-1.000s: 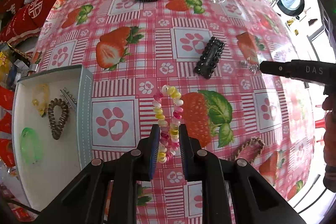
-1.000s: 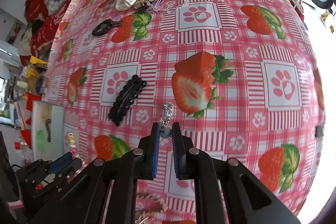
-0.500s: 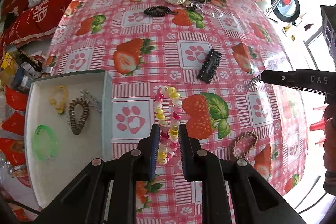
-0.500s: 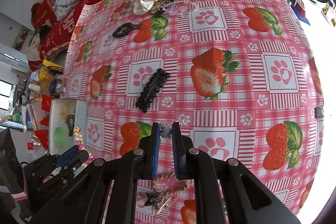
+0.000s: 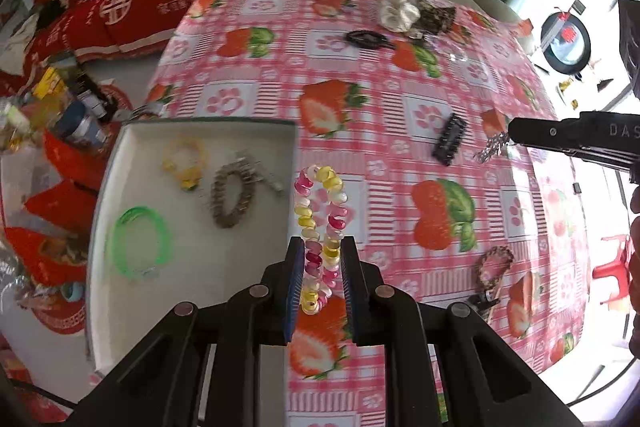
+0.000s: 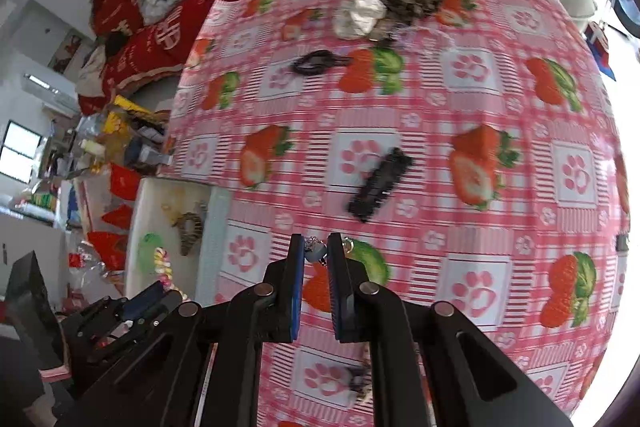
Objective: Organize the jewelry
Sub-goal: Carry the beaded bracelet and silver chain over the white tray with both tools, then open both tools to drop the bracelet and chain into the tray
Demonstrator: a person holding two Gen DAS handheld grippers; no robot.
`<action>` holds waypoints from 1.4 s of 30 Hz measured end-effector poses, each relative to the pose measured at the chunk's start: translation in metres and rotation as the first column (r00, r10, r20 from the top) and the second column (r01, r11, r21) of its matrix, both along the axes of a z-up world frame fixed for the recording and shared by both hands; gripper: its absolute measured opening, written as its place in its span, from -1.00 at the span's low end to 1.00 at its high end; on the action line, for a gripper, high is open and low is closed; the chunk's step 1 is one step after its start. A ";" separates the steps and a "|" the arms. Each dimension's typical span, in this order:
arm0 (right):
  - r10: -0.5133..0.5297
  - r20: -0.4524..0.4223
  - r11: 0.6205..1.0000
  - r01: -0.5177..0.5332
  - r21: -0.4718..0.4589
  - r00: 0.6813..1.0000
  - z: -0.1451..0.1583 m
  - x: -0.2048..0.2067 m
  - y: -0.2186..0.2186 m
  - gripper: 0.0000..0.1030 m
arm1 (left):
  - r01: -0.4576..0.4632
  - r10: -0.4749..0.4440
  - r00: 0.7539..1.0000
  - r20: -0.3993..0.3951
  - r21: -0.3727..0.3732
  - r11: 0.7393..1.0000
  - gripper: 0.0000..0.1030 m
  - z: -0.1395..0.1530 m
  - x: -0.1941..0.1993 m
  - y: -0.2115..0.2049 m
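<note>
My left gripper (image 5: pixel 320 247) is shut on a pink-and-yellow spiral bracelet (image 5: pixel 320 211) and holds it above the table, next to the right wall of the white tray (image 5: pixel 192 267). The tray holds a green ring (image 5: pixel 140 243), a brown coil tie (image 5: pixel 232 195), a yellow piece (image 5: pixel 184 163) and a silver clip (image 5: pixel 264 175). My right gripper (image 6: pixel 316 247) is shut on a small silver charm (image 6: pixel 314 251), held above the table; it shows in the left wrist view (image 5: pixel 516 135) with the charm (image 5: pixel 492 147) hanging.
On the strawberry tablecloth (image 5: pixel 360 107) lie a black hair clip (image 5: pixel 450 139), a braided brown bracelet (image 5: pixel 492 267), a black tie (image 5: pixel 364 39), a white scrunchie (image 5: pixel 400 13) and a leopard scrunchie (image 5: pixel 436 15). Red cushions and clutter lie to the left, off the table.
Both grippers have risen and moved left toward the tray with their items. The bracelet is now beside the tray's right wall.
</note>
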State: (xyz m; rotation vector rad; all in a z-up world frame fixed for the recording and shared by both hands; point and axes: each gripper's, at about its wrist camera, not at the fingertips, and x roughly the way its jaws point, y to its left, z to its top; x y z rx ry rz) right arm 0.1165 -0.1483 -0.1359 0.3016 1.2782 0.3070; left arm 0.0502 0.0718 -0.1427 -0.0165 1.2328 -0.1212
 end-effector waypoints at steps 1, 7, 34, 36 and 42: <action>0.011 0.003 1.000 -0.011 0.001 1.000 0.002 0.001 0.006 -0.76 | -0.011 0.011 1.000 0.001 -0.001 1.000 -0.52 0.000 -0.002 0.007; 0.097 0.026 0.995 -0.097 0.009 0.995 0.012 0.005 0.055 -0.76 | -0.090 0.090 0.996 0.000 0.006 0.996 -0.52 -0.001 -0.015 0.049; 0.475 -0.055 0.874 -0.464 0.145 0.878 -0.038 0.007 0.299 -0.76 | -0.306 0.308 0.947 -0.090 0.036 0.951 -0.52 -0.064 -0.058 0.170; 0.488 -0.070 0.868 -0.475 0.145 0.870 -0.047 0.006 0.309 -0.76 | -0.306 0.308 0.947 -0.092 0.035 0.951 -0.52 -0.067 -0.057 0.172; 0.504 -0.133 0.862 -0.488 0.140 0.853 -0.078 0.005 0.323 -0.76 | -0.296 0.300 0.950 -0.089 0.056 0.954 -0.51 -0.075 -0.055 0.172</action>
